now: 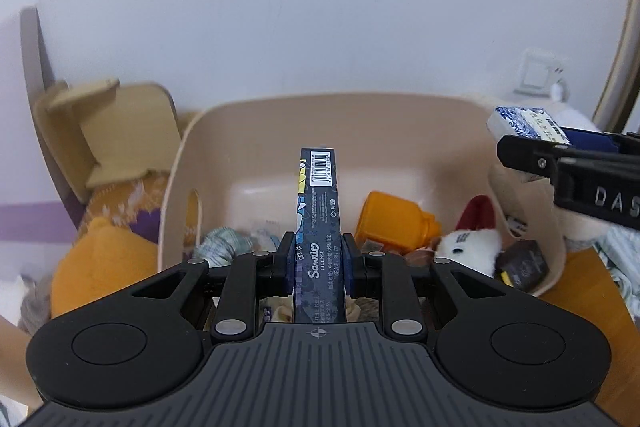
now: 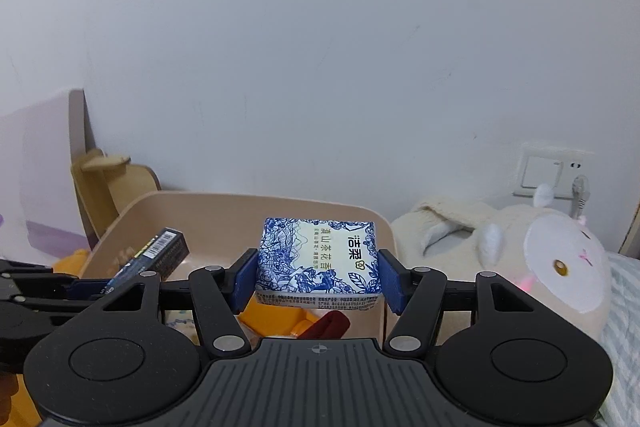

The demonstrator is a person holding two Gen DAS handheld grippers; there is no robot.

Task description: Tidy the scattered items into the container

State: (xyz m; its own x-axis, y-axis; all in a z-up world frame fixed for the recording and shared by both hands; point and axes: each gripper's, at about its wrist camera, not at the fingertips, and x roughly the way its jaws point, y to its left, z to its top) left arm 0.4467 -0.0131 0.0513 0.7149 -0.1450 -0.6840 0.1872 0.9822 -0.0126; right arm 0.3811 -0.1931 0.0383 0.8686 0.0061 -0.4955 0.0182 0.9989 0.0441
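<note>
A long, thin, dark blue box (image 1: 319,223) with a white barcode at its far end is held tight between the blue pads of the left gripper (image 1: 319,263). The box is pointed out over the beige plastic tub (image 1: 332,115), which is seen straight ahead. Inside the tub an orange bottle (image 1: 394,223) is lying on its side. Beside it a white plush toy with a red part (image 1: 474,239) is seen, and a small dark packet (image 1: 522,263) is tucked in the near right corner. A bunched grey-green cloth (image 1: 220,247) is lying at the near left of the tub. A blue-and-white tissue pack (image 2: 318,263) is squeezed between the pads of the right gripper (image 2: 318,277), and it is held above the tub's near right side. In the left wrist view the same pack is seen at the tub's right rim. A big cream plush animal (image 2: 532,259) is lying on striped bedding to the right of the tub. A wooden stand (image 1: 100,131) is leaned by the white wall behind the tub's left side, and an orange plush (image 1: 100,263) is lying left of the tub.
</note>
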